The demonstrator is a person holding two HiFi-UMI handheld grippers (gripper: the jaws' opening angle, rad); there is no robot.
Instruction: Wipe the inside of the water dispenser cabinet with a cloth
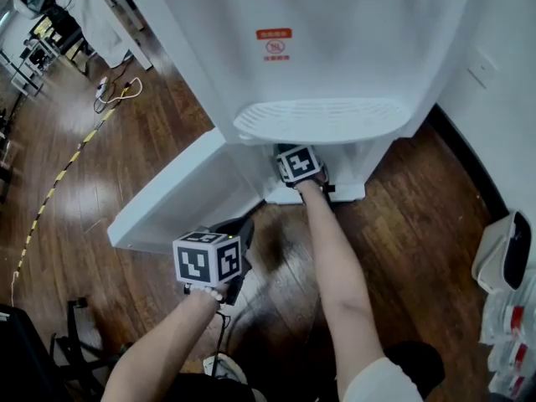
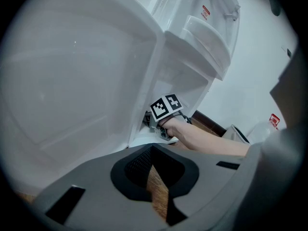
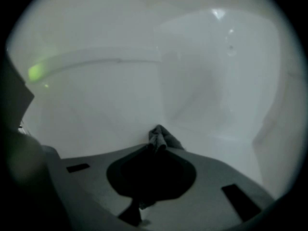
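Nearest the head camera is the left hand-held gripper [image 2: 152, 147], tips together with nothing between them, hanging just outside the open cabinet door [image 1: 172, 203] above the wooden floor [image 1: 402, 224]. Further in, the right hand-held gripper [image 3: 156, 147] reaches under the drip tray [image 1: 318, 120] of the water dispenser [image 1: 335, 40] into the cabinet [image 3: 96, 105]. Its jaws are clamped on a dark cloth [image 3: 160, 136], and a small fold pokes past the tips toward the white inner wall near a corner; whether it touches the wall I cannot tell. The step in hand looks like wiping that interior. To do it well, the fold should be pressed flat to the panel and drawn in overlapping passes toward the corner seam, with the hard tips kept off the plastic; tilting the tool to lay more fabric down would likely help. Room is tight: the opening is low, the forearm [image 1: 331, 249] fills much of it, the door edge stands close on the left, and the room wall [image 1: 502, 57] closes the right side, so short strokes suit better than sweeps
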